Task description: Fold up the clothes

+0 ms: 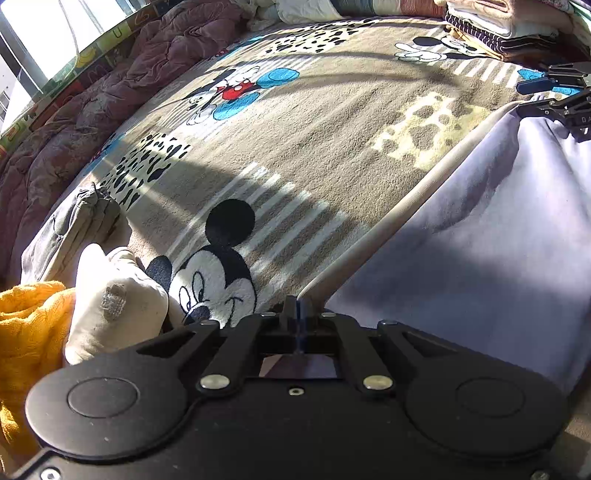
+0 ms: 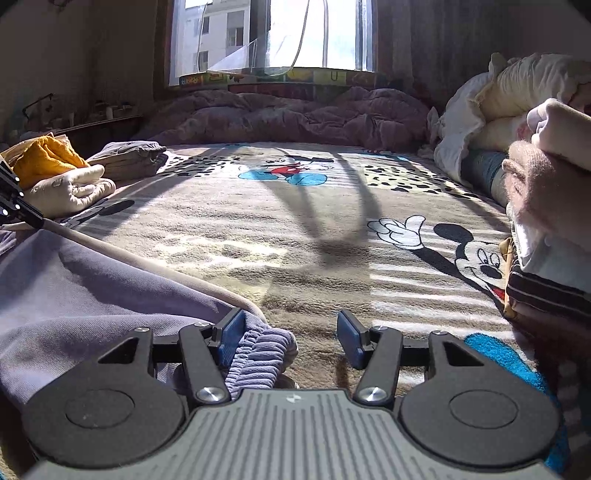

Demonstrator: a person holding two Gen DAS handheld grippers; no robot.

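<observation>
Ribbed cuff [image 2: 258, 354] of lavender garment [image 1: 480, 258] sits btwn my right gripper [image 2: 291, 338] jaws, not pinched | left gripper [image 1: 297, 308] clamped on its tan edge [image 1: 388, 221] | folded stacks [image 1: 491, 29] done | this fold barely begun, piece lies on blanket [image 1: 314, 147]

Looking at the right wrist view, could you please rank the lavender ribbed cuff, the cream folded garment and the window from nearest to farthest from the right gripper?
1. Lavender ribbed cuff: between the right gripper's fingers.
2. Cream folded garment: far left, mid-bed.
3. Window: beyond the bed, top centre.
</observation>
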